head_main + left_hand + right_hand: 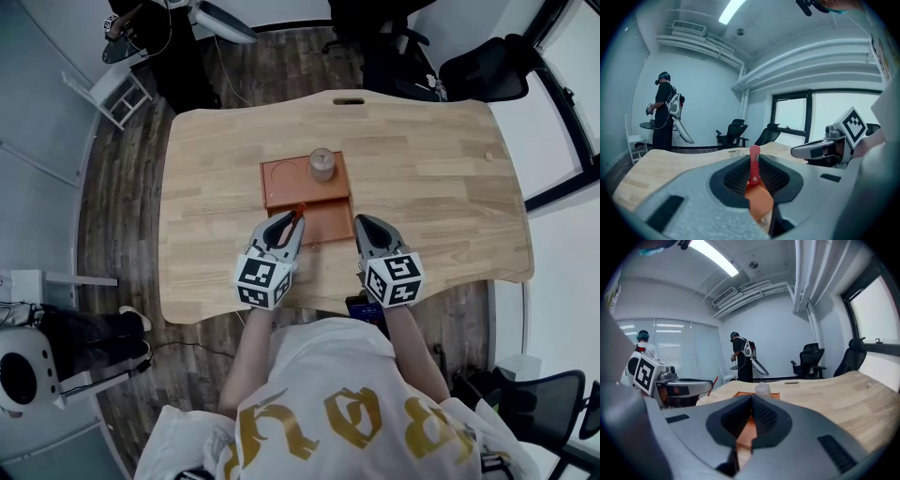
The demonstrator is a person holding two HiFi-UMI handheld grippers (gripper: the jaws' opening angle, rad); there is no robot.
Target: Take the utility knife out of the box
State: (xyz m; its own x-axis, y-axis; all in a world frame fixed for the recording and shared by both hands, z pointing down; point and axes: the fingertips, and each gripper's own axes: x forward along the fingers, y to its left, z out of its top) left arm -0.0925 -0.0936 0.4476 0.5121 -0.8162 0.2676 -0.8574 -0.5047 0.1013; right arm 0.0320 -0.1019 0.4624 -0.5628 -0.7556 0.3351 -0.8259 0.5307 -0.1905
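Observation:
A slim red utility knife (300, 210) sticks up from between the fingers of my left gripper (292, 218), which is shut on it. In the left gripper view the knife (753, 165) stands upright in the closed jaws, above the orange-brown box (760, 200). The box (328, 221) lies mid-table, with its flat lid part (283, 178) behind it. My right gripper (361, 223) is shut and empty at the box's front right corner. In the right gripper view its jaws (751, 398) meet over the box edge (746, 436).
A small clear bottle (322, 164) stands on the lid part of the box. The wooden table (441, 178) has its front edge just below both grippers. Black office chairs (483, 70) stand behind the table, and a person (739, 356) stands by a small round table far off.

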